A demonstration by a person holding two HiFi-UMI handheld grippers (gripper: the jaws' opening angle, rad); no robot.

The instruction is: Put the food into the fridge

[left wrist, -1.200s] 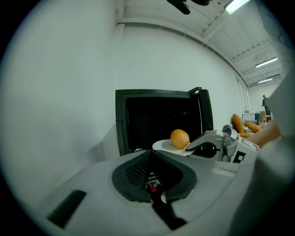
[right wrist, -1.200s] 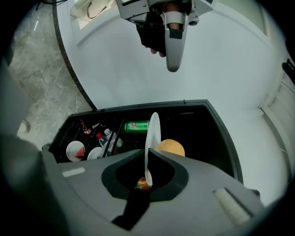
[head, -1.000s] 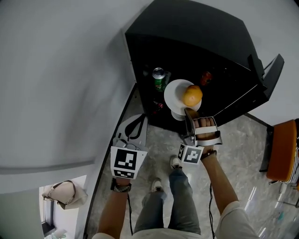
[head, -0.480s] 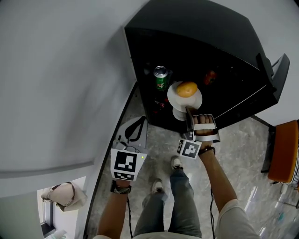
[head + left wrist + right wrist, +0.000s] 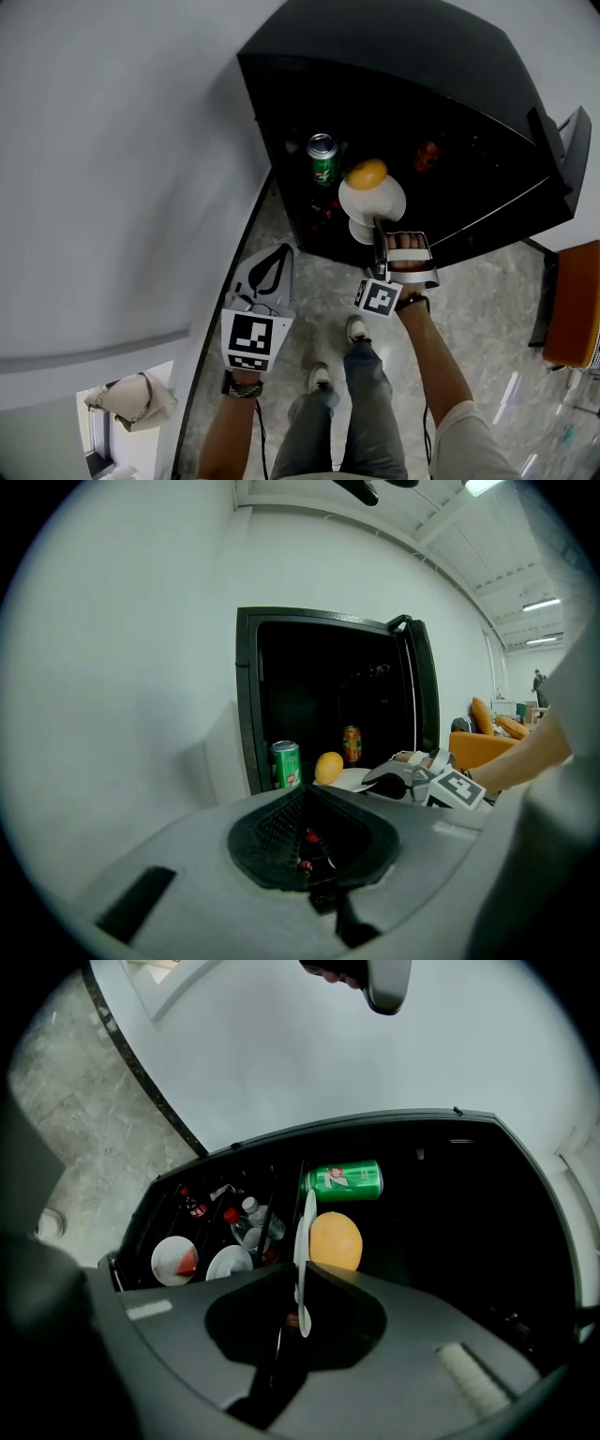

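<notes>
A white plate [image 5: 375, 201] carries an orange [image 5: 366, 173], and my right gripper [image 5: 380, 228] is shut on the plate's near rim. The plate hangs at the mouth of the open black fridge [image 5: 394, 66], just right of a green can [image 5: 322, 159] on the shelf. In the right gripper view the plate [image 5: 305, 1232] shows edge-on between the jaws, with the orange [image 5: 336, 1239] and the green can [image 5: 344, 1181] beyond. My left gripper [image 5: 272, 267] hangs low beside the fridge, shut on nothing. The left gripper view shows the left gripper [image 5: 307, 794], the orange [image 5: 329, 767] and the right gripper [image 5: 412, 782].
Lower fridge shelves hold bottles [image 5: 247, 1222] and two small plates [image 5: 174, 1260], one with a watermelon slice. An orange-coloured can [image 5: 352, 743] stands deeper inside. The fridge door [image 5: 562, 150] hangs open at the right. An orange armchair [image 5: 574, 305] stands right; a wall runs along the left.
My right gripper has carried the plate further into the fridge opening. The orange has shifted to the plate's far left side. The left gripper has stayed almost still.
</notes>
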